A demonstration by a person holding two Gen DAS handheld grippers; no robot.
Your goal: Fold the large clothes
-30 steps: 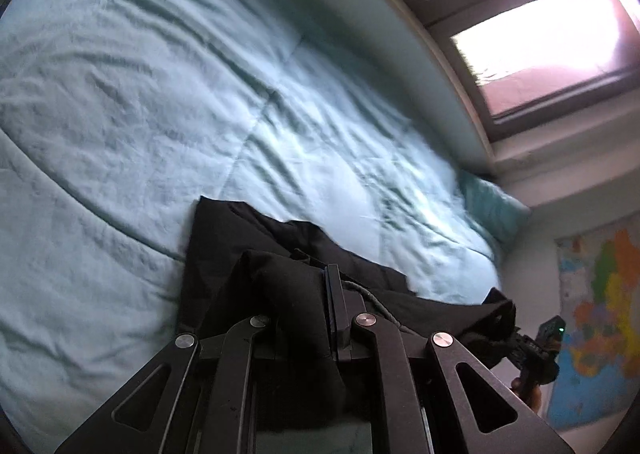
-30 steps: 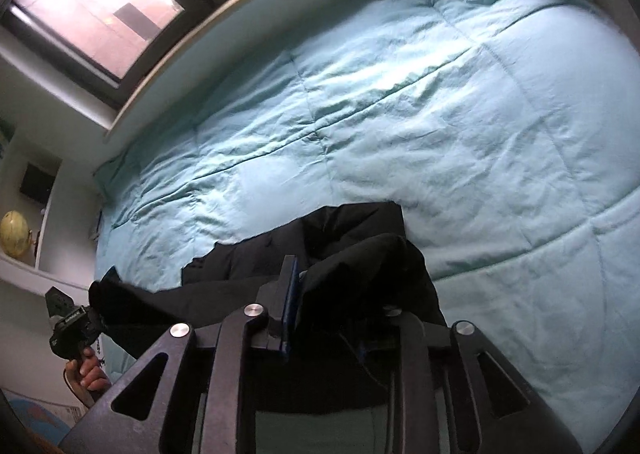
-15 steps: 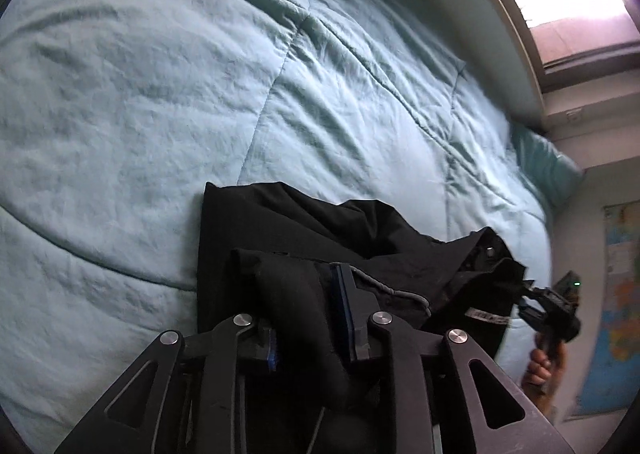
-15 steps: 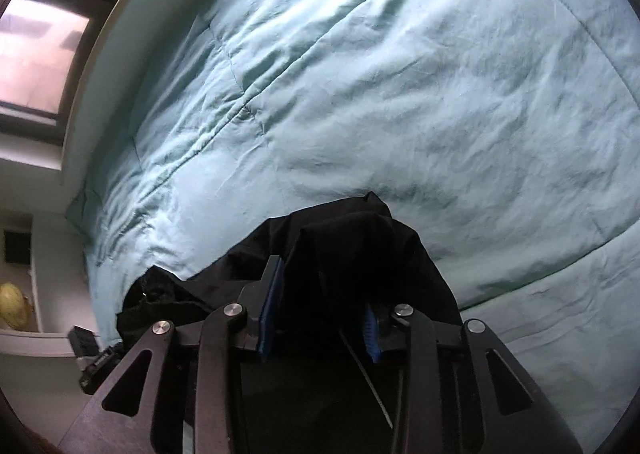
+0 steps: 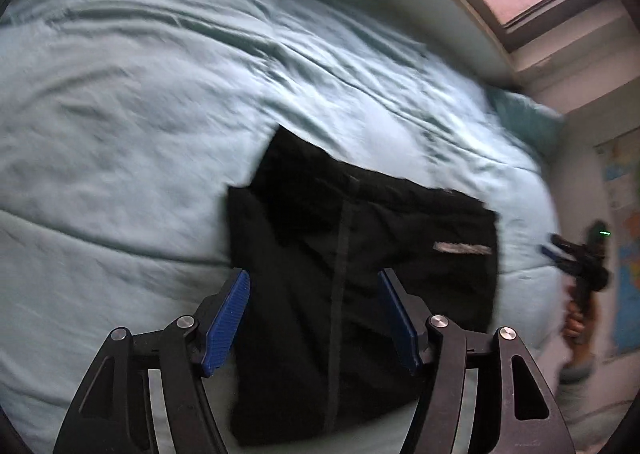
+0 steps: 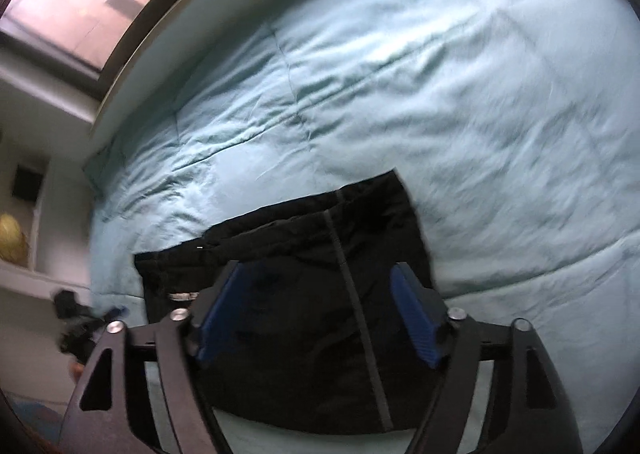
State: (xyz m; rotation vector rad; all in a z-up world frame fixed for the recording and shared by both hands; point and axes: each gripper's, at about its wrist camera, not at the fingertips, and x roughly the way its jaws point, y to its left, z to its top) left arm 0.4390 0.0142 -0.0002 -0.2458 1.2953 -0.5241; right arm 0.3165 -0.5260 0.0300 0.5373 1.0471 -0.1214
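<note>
A black garment [image 5: 360, 254] lies flat as a folded rectangle on the light teal duvet [image 5: 120, 114]; a grey stripe runs down it and a small label shows near one edge. My left gripper [image 5: 314, 314] hovers over its near part, jaws opening, with blue pads [image 5: 228, 318] spread wide and pressing nothing. In the right wrist view the same garment [image 6: 304, 354] lies under my right gripper [image 6: 318, 310], whose jaws are also opening and empty. Each view catches the other gripper off the garment's far end: the right gripper [image 5: 560, 248], blurred in a hand, and the left gripper [image 6: 108, 312].
The duvet [image 6: 440, 94] covers a wide bed that runs to a pale ledge [image 6: 192, 14] under a window [image 6: 80, 2]. A teal pillow [image 5: 524, 114] lies at the bed's end. A wall map [image 5: 624, 254] and a shelf with a yellow globe [image 6: 10, 236] flank the room.
Both grippers went from shut on bunched black cloth to wide apart. The garment dropped out of them and now lies spread flat on the duvet.
</note>
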